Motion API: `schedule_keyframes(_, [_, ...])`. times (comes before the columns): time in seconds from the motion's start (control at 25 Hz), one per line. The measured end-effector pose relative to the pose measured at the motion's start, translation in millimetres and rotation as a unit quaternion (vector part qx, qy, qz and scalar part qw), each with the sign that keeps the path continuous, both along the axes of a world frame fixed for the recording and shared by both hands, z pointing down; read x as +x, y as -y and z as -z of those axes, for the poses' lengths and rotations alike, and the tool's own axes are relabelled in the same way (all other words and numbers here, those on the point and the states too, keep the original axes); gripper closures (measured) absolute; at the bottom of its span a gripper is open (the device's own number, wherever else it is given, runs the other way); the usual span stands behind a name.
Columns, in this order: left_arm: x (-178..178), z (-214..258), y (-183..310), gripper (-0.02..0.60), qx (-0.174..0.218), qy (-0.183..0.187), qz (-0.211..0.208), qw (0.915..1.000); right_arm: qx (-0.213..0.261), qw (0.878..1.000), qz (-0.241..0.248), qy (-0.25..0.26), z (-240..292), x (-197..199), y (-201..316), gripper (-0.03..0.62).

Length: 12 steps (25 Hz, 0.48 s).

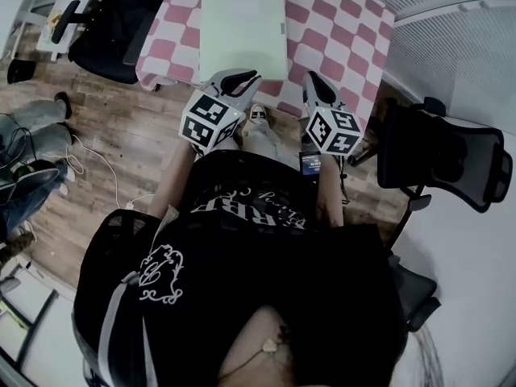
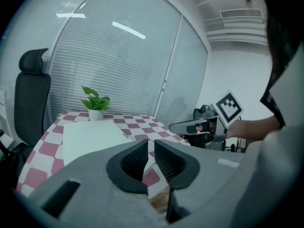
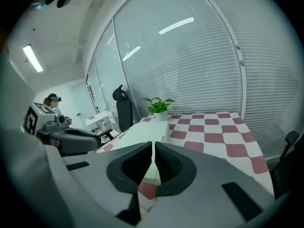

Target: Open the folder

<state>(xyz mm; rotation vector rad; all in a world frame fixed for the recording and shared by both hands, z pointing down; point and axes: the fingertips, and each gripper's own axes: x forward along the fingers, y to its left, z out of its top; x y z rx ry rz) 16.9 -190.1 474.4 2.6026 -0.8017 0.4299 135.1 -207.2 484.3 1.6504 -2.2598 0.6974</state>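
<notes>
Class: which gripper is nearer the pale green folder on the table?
Left. The left gripper hangs at the near edge of the pale green folder; the right gripper is off its near right corner.

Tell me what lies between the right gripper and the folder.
Only bare checked tablecloth. The head view shows nothing else between the right gripper and the right edge of the folder.

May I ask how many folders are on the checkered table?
1: a pale folder lying closed near the table's front edge. Nothing on the table looks able to hide another.
</notes>
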Motion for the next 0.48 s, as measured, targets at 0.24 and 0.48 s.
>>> schedule_keyframes(0.24, [26.8, -43.5, 22.1, 0.417, 0.021, 0.098, -0.053, 0.9935, -0.06, 0.996, 0.051, 0.044, -43.3, 3.7, 19.0, 0.571])
schedule_keyframes(0.48, [49.8, -92.4, 23.8, 0.335, 0.056, 0.22, -0.137, 0.9643, -0.118, 0.985, 0.082, 0.091, -81.6, 2.7, 27.8, 0.571])
